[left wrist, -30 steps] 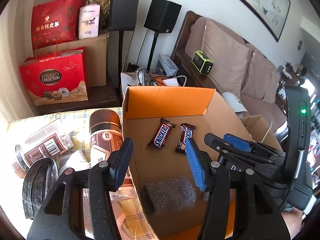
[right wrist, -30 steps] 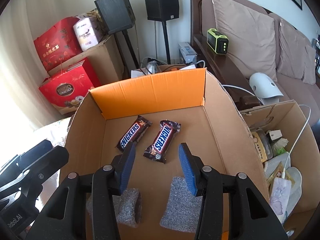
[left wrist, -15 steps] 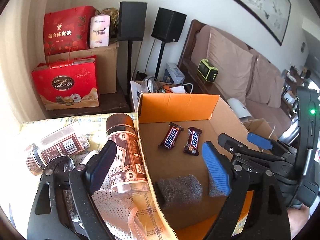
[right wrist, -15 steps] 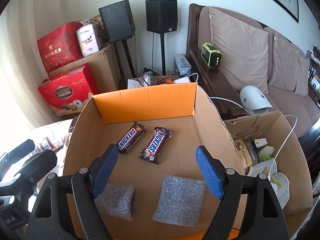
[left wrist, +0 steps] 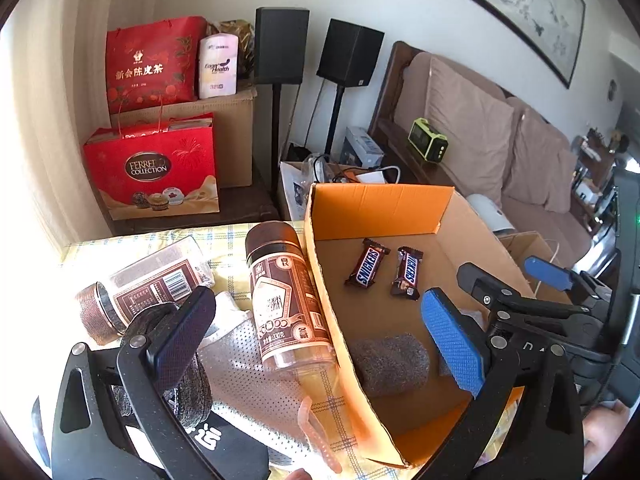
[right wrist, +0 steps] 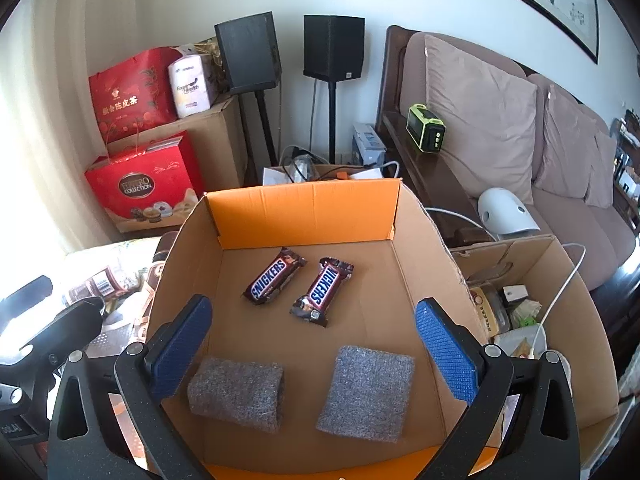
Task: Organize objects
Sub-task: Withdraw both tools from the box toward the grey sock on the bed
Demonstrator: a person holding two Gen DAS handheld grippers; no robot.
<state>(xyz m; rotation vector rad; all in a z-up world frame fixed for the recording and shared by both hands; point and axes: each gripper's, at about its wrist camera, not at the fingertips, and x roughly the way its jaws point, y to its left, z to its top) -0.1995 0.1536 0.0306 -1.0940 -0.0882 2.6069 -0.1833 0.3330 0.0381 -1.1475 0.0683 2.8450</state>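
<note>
Two Snickers bars lie side by side, just apart, on the floor of an open cardboard box [right wrist: 304,208]: the left Snickers bar [right wrist: 275,276] and the right Snickers bar [right wrist: 323,292], both nearer the orange back flap. Closer to the camera, two grey foam pieces rest on the same floor, a rolled foam piece [right wrist: 237,394] and a flat foam pad [right wrist: 368,392], well apart from the bars.

The right gripper [right wrist: 316,352] hangs above the foam with its jaws spread wide, having just been opening, and nothing sits between them. The left gripper [left wrist: 320,344] is likewise spread wide after opening, empty, straddling the box's left wall; in its view the flat pad is almost wholly hidden behind the blue right pad, and the box's near edge is cut off by the frame.

Beside the box, on a yellow checked cloth [left wrist: 224,240], a brown-labelled jar [left wrist: 284,296] lies against the box wall and a second clear jar [left wrist: 144,284] lies on its side farther left. A grey perforated fabric item [left wrist: 256,364] and a dark mesh thing [left wrist: 192,384] sit partly under the left finger; what they are is hard to tell. Sunlight washes out the cloth's left part.

Behind stand two black speakers [right wrist: 334,48] on poles, red gift bags [right wrist: 140,184], a stacked carton and a beige sofa [right wrist: 500,120]. Another open carton [right wrist: 560,320] at right holds clutter too jumbled to name.
</note>
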